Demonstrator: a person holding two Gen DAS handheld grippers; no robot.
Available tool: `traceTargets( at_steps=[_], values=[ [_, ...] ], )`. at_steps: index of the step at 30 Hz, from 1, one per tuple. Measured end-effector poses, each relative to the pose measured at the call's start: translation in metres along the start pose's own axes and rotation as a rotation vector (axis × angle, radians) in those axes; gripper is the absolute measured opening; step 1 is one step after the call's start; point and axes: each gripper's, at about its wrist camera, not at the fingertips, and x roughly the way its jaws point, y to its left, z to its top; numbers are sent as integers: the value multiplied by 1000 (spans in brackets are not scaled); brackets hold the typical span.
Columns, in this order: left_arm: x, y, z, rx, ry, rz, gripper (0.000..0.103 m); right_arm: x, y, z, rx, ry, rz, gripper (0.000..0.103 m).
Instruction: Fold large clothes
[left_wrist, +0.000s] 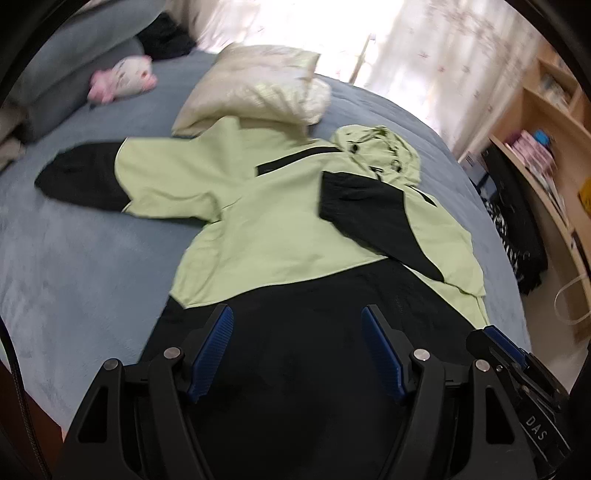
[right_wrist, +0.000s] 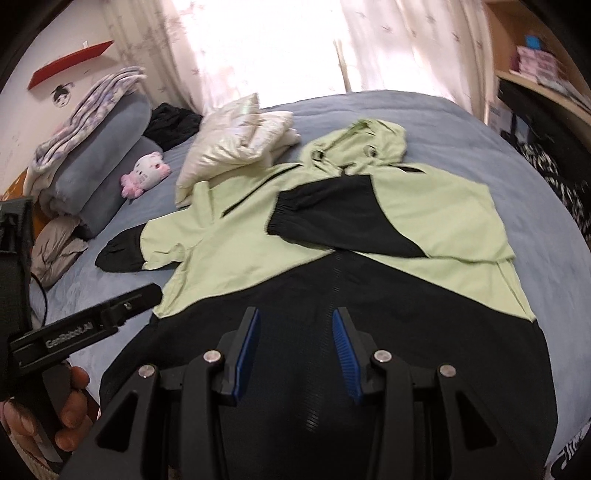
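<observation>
On the blue bed (left_wrist: 74, 258) lies a green-black jacket (left_wrist: 280, 221); both grippers' jaws hang released, empty.

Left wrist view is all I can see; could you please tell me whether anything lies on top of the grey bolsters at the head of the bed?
Observer: Yes, the right wrist view shows a folded patterned blanket lying on top of the grey bolsters.
Operator: Thank you. Is there anything on the wall above it?
Observer: A red shelf is mounted there and looks slanted in the picture.
Operator: And can you see who holds the left gripper?
Observer: Only a hand, wrapped around the handle of the left gripper, at the lower left of the right wrist view.
</observation>
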Motion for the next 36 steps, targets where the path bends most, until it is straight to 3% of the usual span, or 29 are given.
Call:
traceTargets(
  at_steps=[5,8,20,25,27,31,34,36],
  values=[
    [4,55,11,-97,0,-39,70,16,36,11,-71,-14,10,41],
    [10,98,22,-180,7,-99,70,32,56,19,-99,-17,15,41],
    [61,256,70,-406,-19,-248,70,135,134,58,-144,16,35,41],
    [99,312,81,-526,7,-263,70,175,158,71,-143,35,53,41],
    [108,327,88,-559,-4,-299,69,187,165,73,-145,44,58,41],
    [120,347,108,-585,-53,-274,69,207,174,75,-143,62,68,41],
    [127,363,121,-629,-82,-260,61,218,174,71,-134,85,75,41],
    [132,371,126,-652,-97,-219,39,222,172,68,-127,97,76,41]
  ],
)
